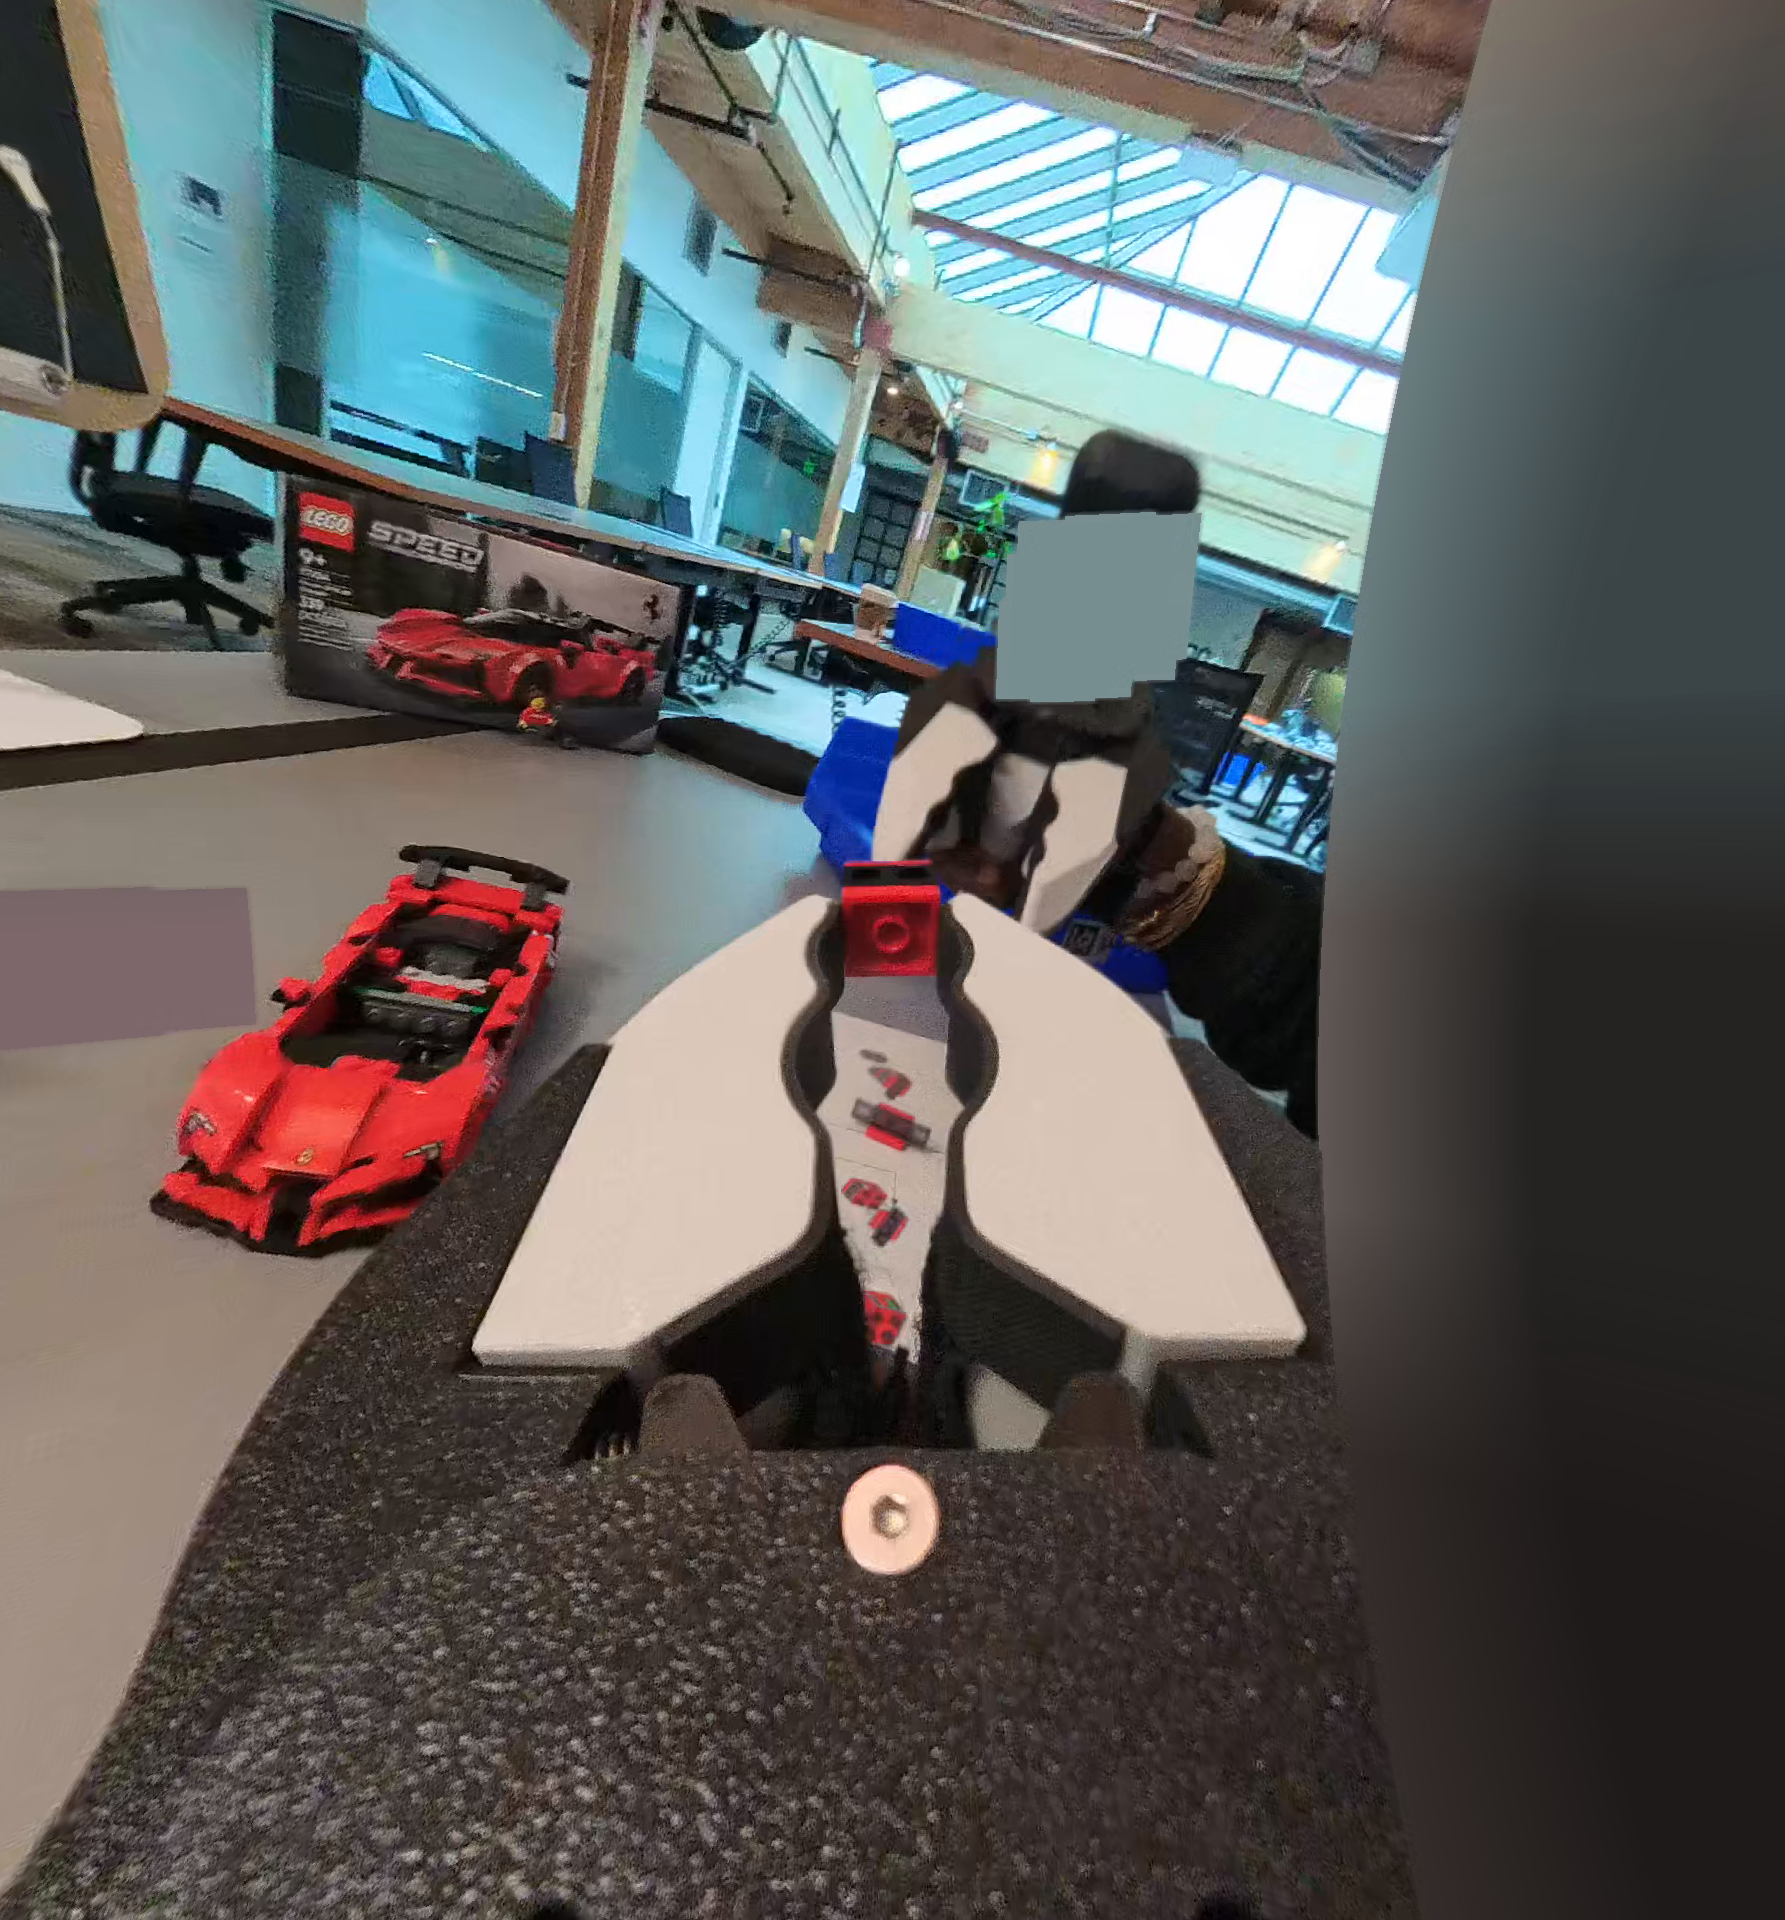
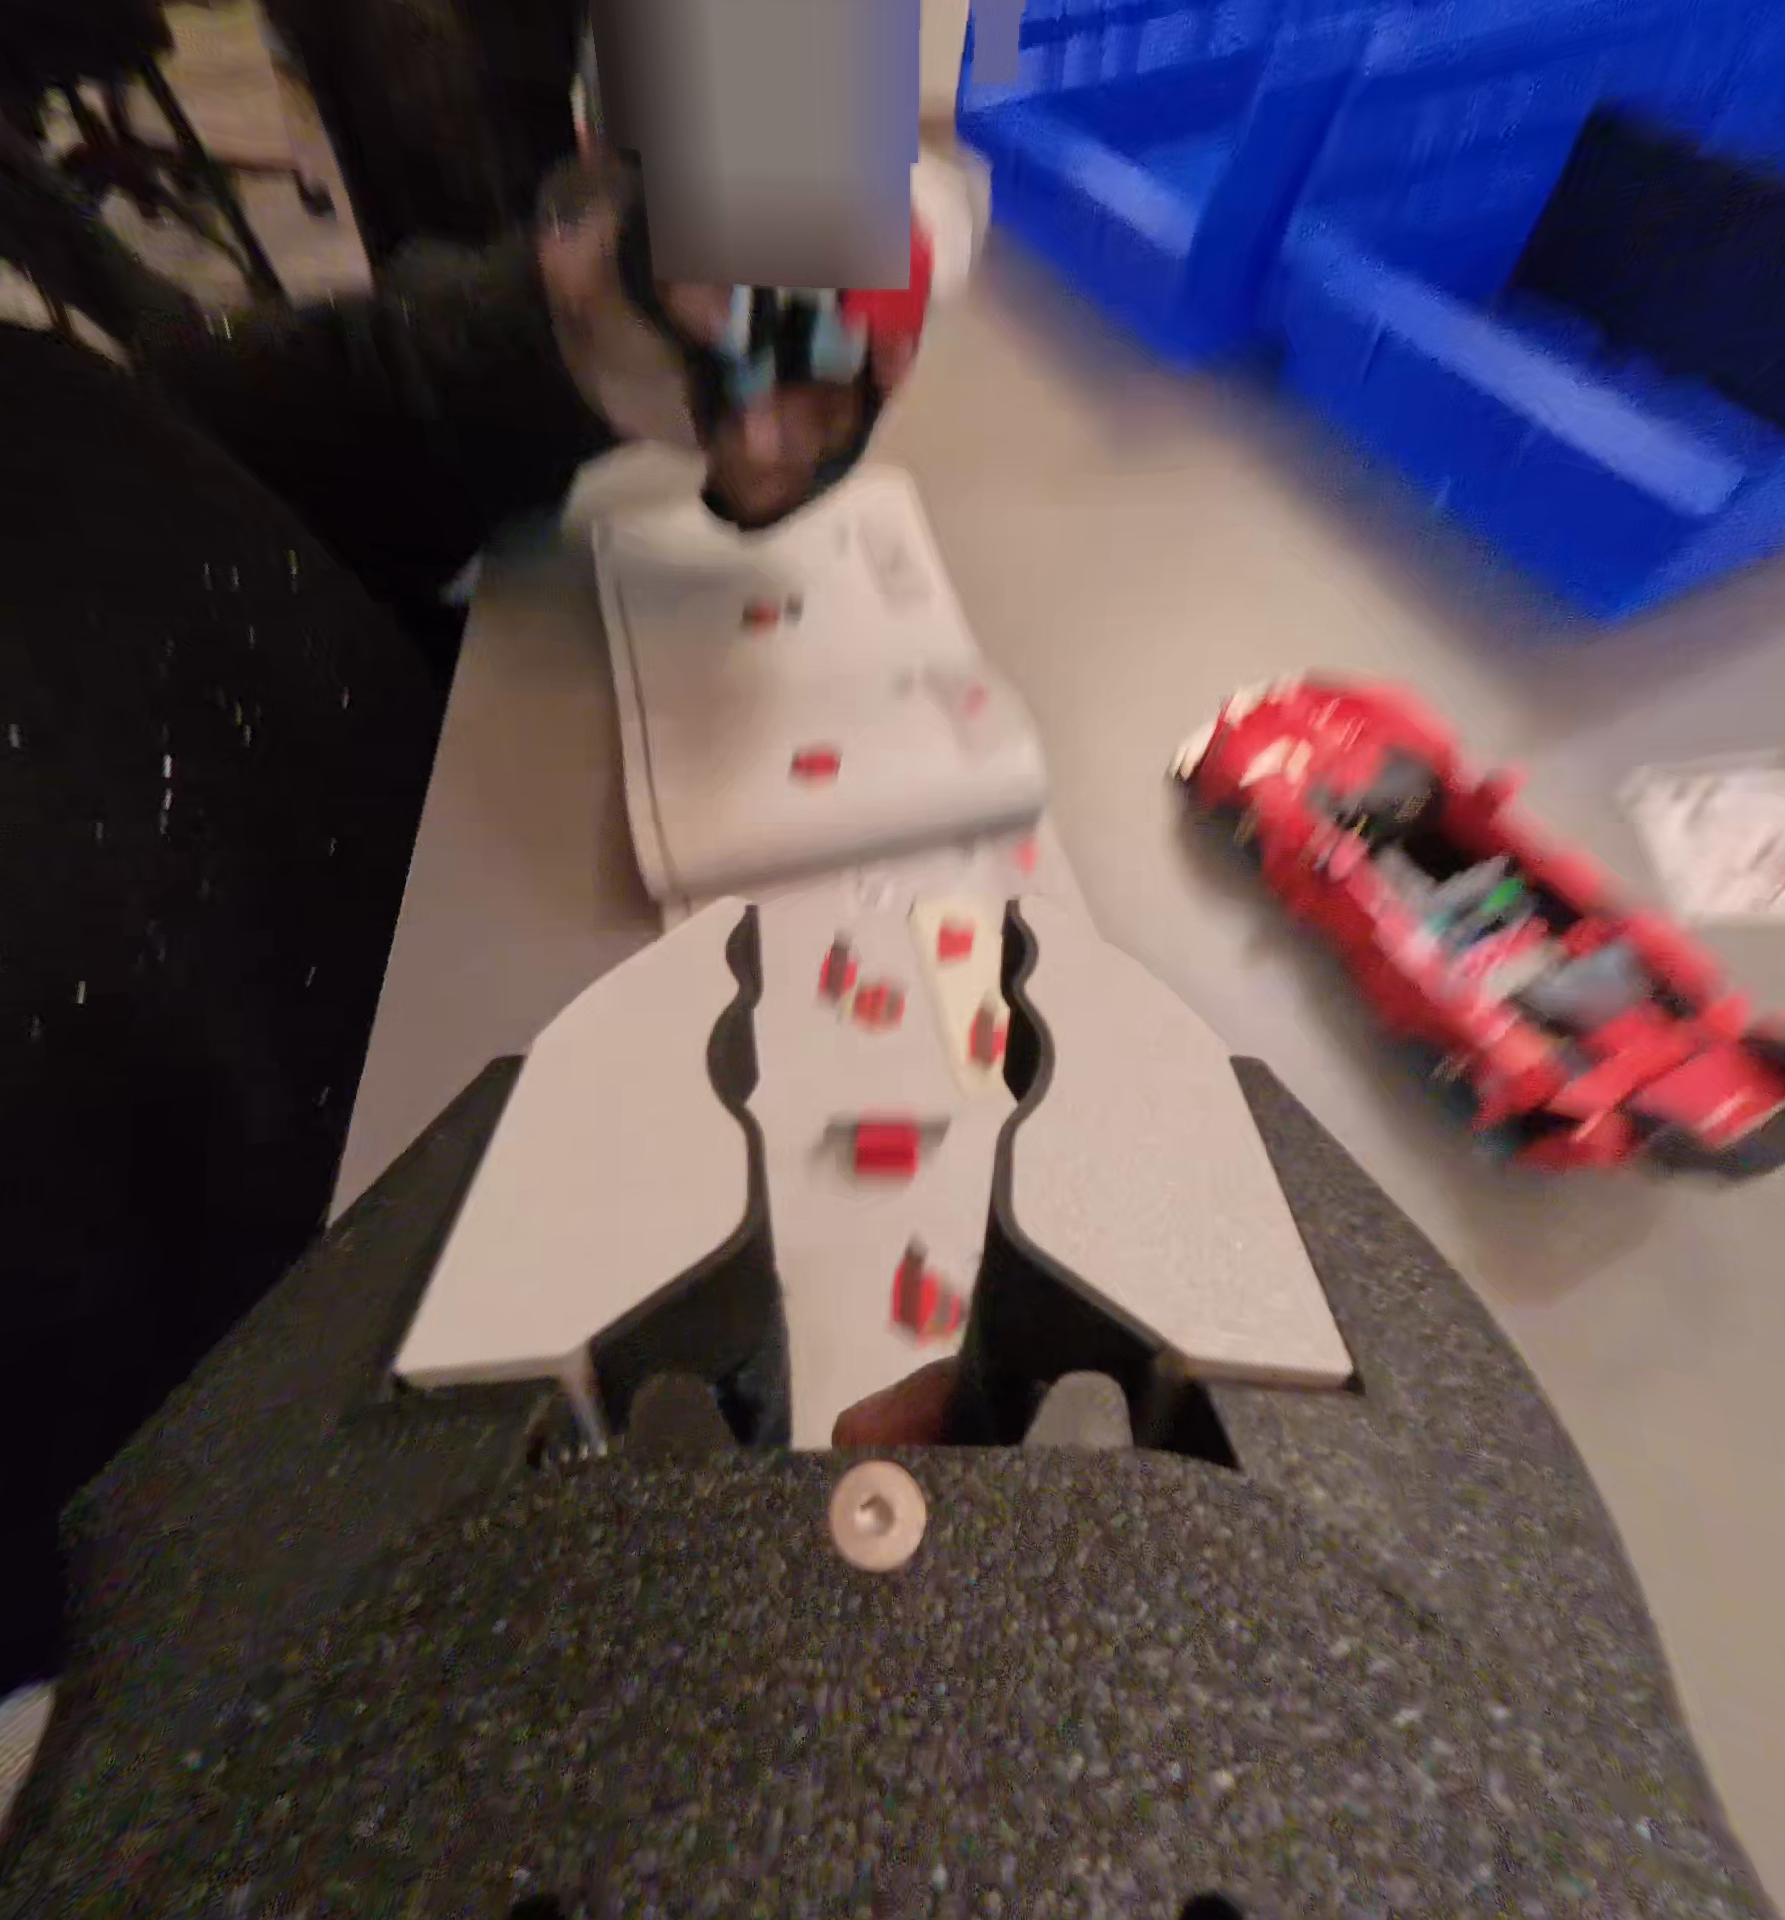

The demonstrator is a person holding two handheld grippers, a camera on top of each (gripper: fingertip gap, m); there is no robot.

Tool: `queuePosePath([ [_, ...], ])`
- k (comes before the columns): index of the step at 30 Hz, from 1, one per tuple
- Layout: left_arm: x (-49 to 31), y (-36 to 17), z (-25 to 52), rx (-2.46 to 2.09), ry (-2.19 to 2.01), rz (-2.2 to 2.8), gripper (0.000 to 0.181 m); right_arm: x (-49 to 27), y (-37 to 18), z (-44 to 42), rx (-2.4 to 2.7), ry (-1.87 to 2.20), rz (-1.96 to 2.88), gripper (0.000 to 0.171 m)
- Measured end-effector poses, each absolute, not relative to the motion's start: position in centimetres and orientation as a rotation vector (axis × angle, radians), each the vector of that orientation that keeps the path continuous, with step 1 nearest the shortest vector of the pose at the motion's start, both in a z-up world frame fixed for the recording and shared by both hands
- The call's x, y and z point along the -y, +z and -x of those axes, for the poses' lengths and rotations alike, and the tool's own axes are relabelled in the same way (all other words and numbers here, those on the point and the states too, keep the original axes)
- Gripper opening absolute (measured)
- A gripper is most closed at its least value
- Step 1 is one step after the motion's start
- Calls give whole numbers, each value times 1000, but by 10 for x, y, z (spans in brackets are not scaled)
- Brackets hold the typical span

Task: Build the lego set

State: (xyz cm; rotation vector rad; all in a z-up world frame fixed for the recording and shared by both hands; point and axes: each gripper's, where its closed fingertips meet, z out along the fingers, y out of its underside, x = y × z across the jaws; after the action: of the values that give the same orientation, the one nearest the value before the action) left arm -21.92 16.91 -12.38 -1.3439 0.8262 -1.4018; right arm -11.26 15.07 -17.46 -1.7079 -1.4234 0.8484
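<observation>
In the left wrist view, the left gripper (image 1: 890, 930) fills the lower centre of the frame, its two pale fingers closed at the tips on a small red brick (image 1: 890, 928) with a single stud facing the camera; the jaws are narrowed to the width of that piece. Through the gap below the brick an open instruction booklet (image 1: 883, 1132) shows on the grey table (image 1: 597, 831). At centre left of the frame the partly built red car (image 1: 348, 1060) rests on the table, nose toward the camera, with its black rear wing at the far end. Behind it, in the upper left, the set's box (image 1: 472, 608) stands upright near the table's far edge. Just above and right of the held brick the right gripper (image 1: 1013, 831) appears, tips pointing down, with a blue bin (image 1: 846, 769) behind it. The right wrist view is heavily blurred. There the right gripper (image 2: 883, 914) occupies the lower centre with its jaws parted a moderate way and nothing between them; the booklet (image 2: 815, 707) lies under and beyond the tips. The red car (image 2: 1490, 935) lies at centre right of the frame, well apart from this gripper, with a pale sheet or bag (image 2: 1740, 831) just beyond it at the right edge. The blue bin (image 2: 1439, 260) fills the upper right. At top centre the left gripper (image 2: 784, 343) shows faintly, something red at its tips.
</observation>
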Motion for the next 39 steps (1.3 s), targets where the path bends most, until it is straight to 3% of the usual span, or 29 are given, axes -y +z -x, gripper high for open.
queuePosePath([
  [5,-159,-143,212,-868,-1469,1329,16,-140,-230,84,1443,775,1905,46],
  [15,-157,-151,209,-875,-1484,1344,16,-146,-257,82,1483,734,1959,41],
  [27,-156,-153,206,-892,-1494,1350,16,-149,-260,91,1515,690,1864,30],
  [30,-155,-154,206,-901,-1496,1350,16,-148,-261,92,1519,695,1854,16],
  [39,-151,-155,204,-934,-1495,1340,16,-147,-248,99,1422,804,1824,16],
])
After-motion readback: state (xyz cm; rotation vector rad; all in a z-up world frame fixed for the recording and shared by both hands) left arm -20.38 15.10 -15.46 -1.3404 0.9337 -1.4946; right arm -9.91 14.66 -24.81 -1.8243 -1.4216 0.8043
